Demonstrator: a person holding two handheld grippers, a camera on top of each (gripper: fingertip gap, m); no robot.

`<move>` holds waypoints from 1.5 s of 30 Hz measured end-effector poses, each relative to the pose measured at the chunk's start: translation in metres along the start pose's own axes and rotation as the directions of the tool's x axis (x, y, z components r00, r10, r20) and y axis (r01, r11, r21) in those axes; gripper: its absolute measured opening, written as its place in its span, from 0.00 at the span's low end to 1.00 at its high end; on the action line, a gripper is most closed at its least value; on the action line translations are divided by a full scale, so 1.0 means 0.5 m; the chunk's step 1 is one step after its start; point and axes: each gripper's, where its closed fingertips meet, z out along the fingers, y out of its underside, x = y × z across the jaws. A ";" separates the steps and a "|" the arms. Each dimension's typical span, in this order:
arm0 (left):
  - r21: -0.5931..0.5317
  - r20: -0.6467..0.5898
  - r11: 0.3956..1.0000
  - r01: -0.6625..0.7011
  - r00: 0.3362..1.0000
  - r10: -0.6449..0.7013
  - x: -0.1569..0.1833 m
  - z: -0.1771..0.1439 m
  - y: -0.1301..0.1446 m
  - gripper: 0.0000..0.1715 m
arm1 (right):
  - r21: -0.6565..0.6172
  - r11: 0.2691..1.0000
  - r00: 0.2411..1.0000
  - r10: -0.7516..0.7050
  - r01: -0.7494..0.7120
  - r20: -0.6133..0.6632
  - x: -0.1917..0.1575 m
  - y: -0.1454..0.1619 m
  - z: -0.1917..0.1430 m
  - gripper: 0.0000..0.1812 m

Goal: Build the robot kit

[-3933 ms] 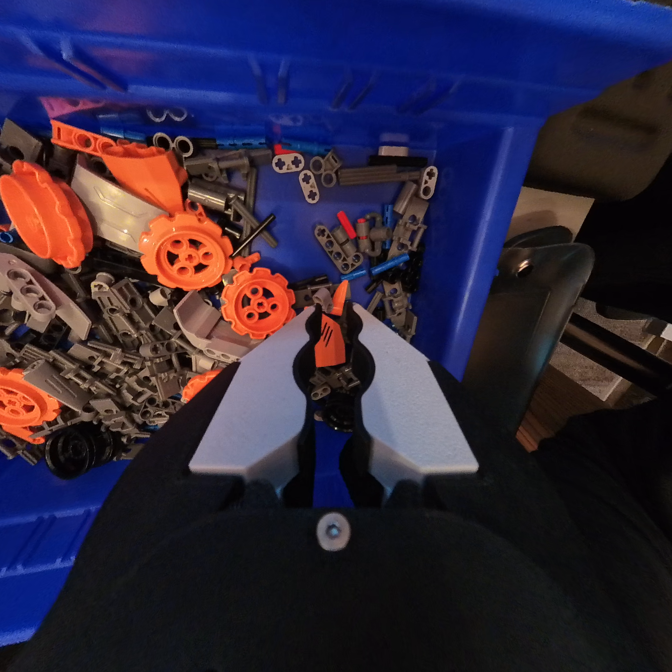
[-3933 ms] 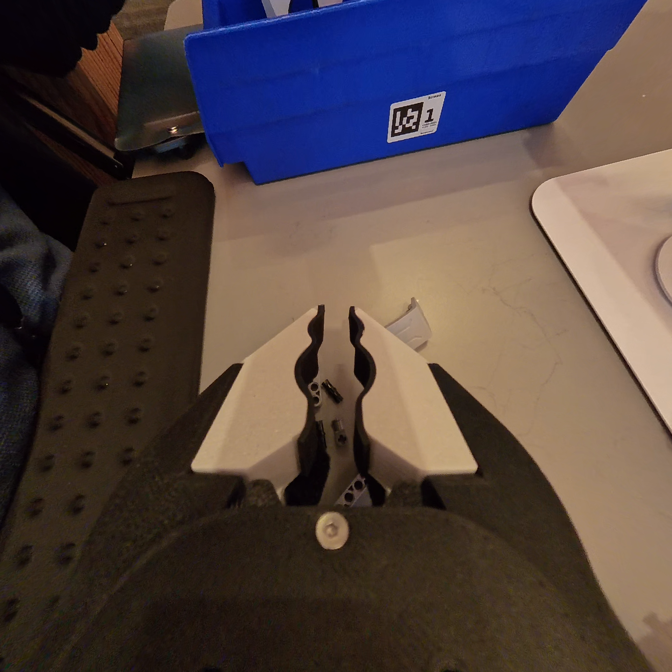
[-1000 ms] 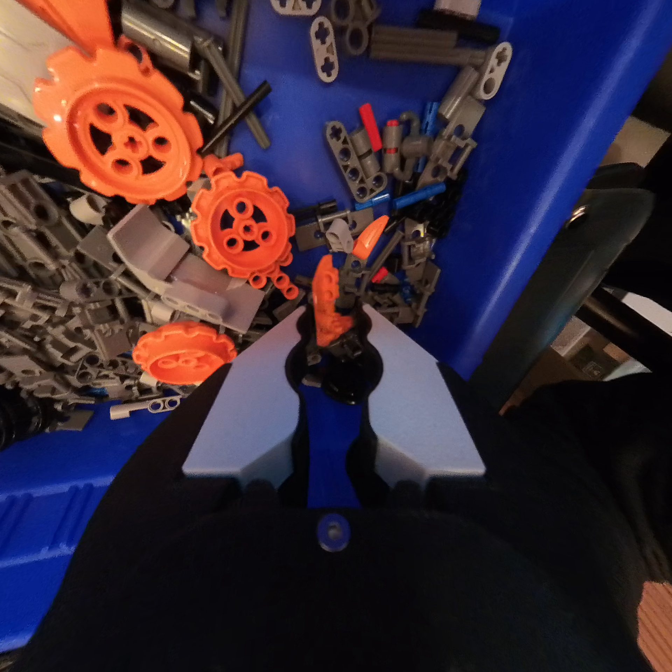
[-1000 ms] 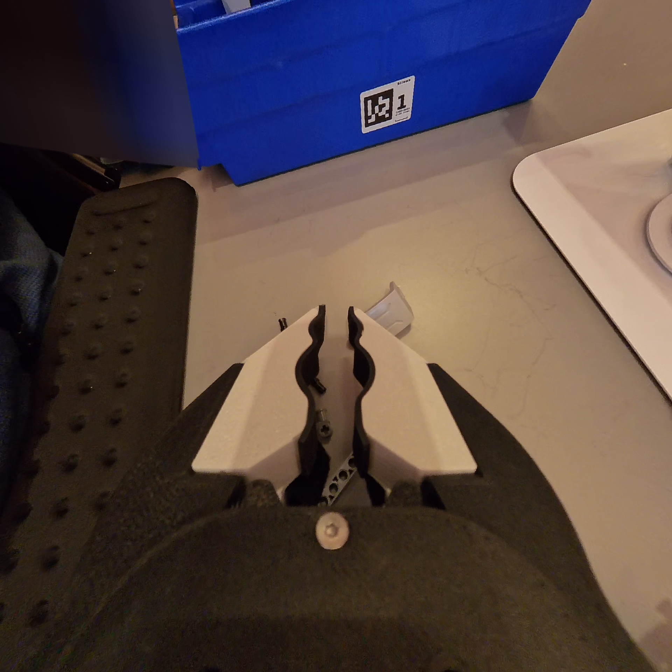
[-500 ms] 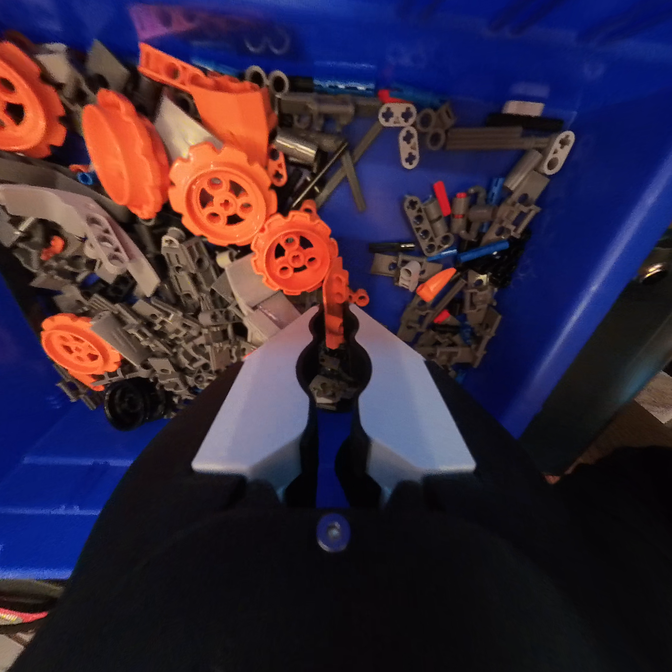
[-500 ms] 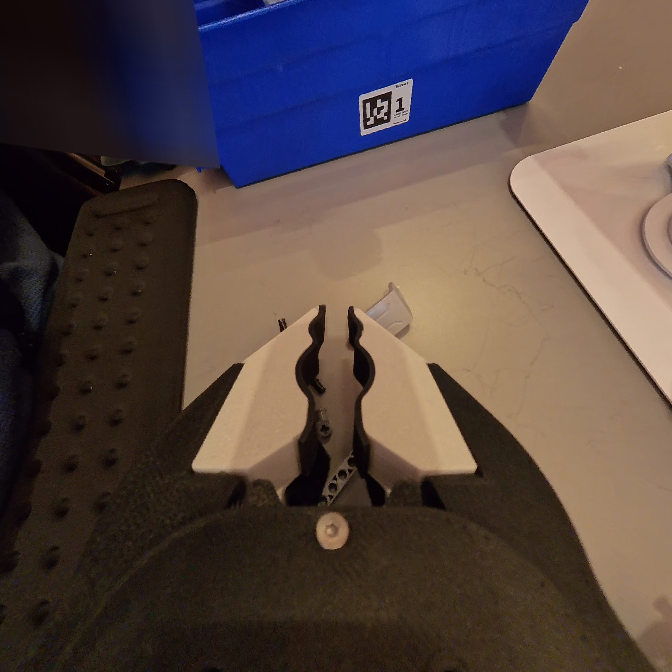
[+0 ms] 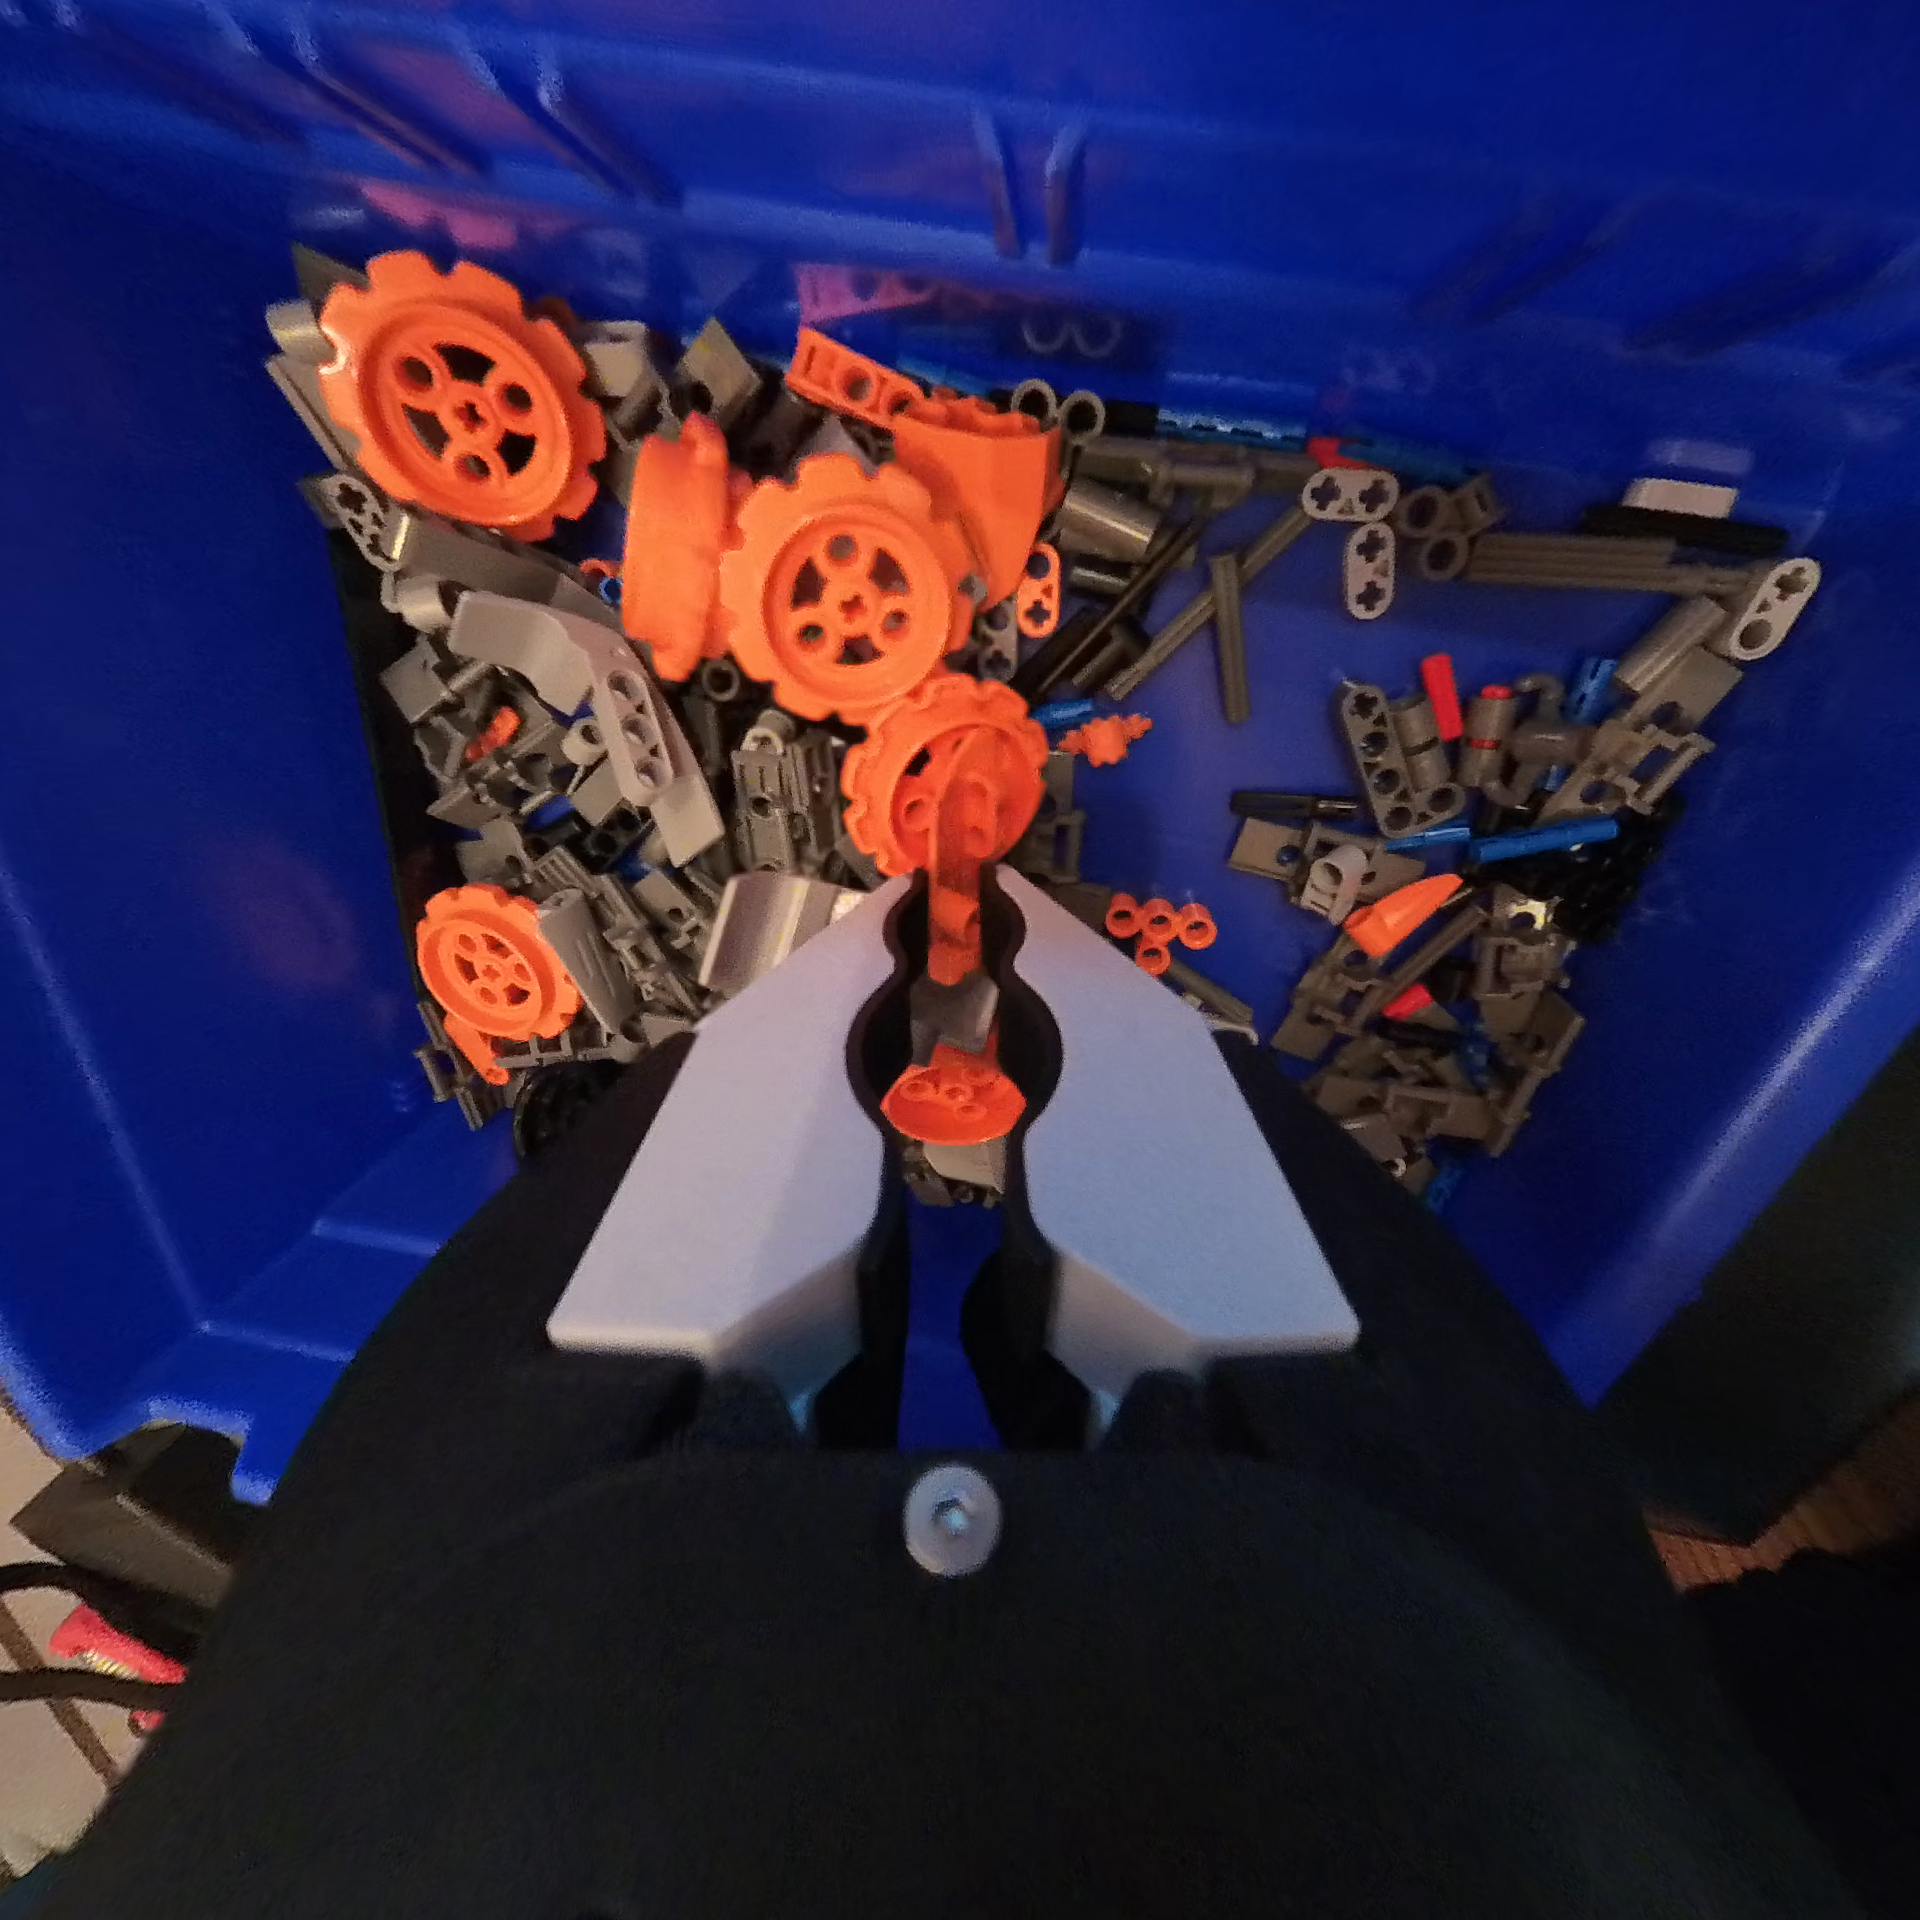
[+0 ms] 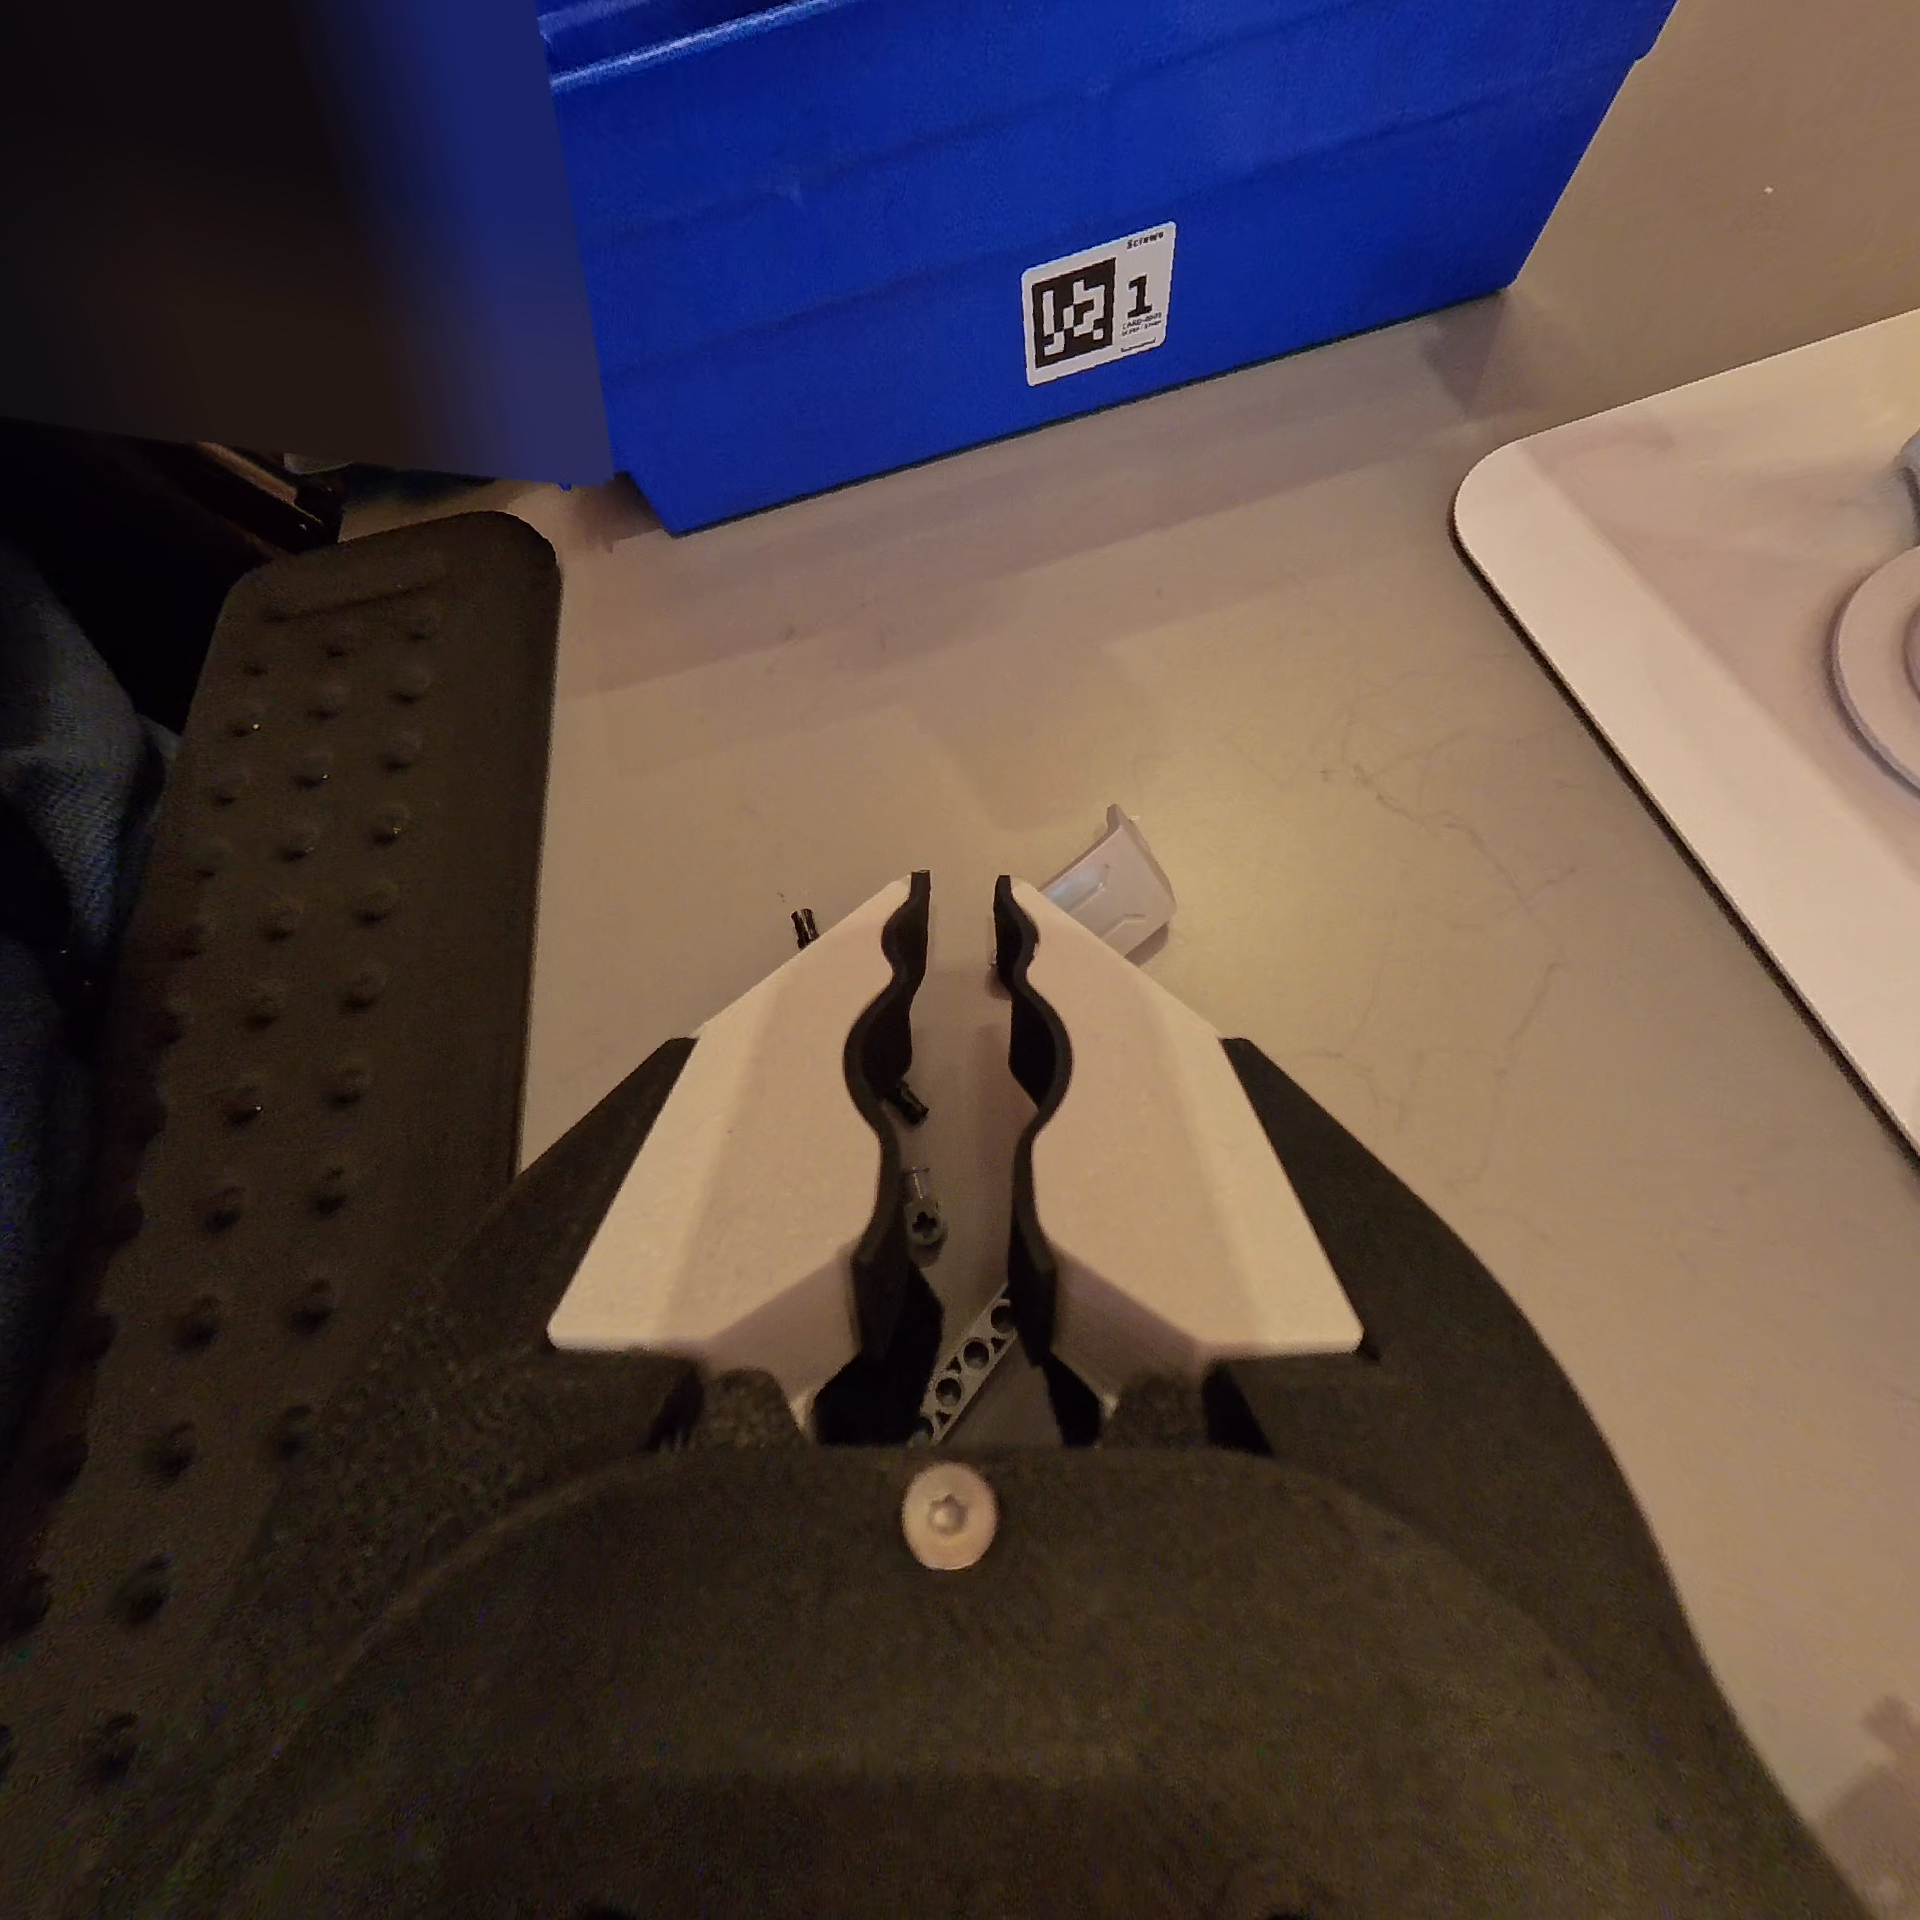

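Orange, stiff and probably light, the slim toy piece (image 7: 951, 914) sits clamped between the left gripper (image 7: 954, 883) jaws above the blue bin (image 7: 177, 727) of parts, best held mid-length, while the right gripper (image 8: 956, 883) hovers slightly apart, empty, over the table (image 8: 1299, 831).

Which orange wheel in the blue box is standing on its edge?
The orange wheel between the two biggest ones. It stands edge-on, showing its rim; the others lie flat, showing their spokes and holes.
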 end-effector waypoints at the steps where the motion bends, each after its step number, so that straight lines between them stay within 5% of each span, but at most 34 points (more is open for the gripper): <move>1: 0.008 0.009 1.000 0.002 1.000 -0.002 -0.003 -0.004 -0.001 0.04 | 0.000 1.000 1.000 0.000 0.000 0.000 0.000 0.000 0.000 0.05; 11: 0.052 0.005 0.997 0.053 0.999 -0.053 -0.013 -0.045 0.016 0.09 | 0.005 1.000 1.000 -0.002 0.002 0.001 -0.001 -0.002 -0.003 0.05; 36: -0.188 -0.153 0.975 0.115 0.977 -0.145 0.041 -0.032 0.119 0.17 | 0.003 1.000 1.000 0.009 -0.009 0.012 -0.001 0.001 0.001 0.06; 45: -0.201 -0.217 0.979 0.043 0.972 -0.087 0.067 0.005 0.080 0.06 | 0.003 1.000 1.000 0.010 -0.010 0.016 -0.001 0.002 0.001 0.06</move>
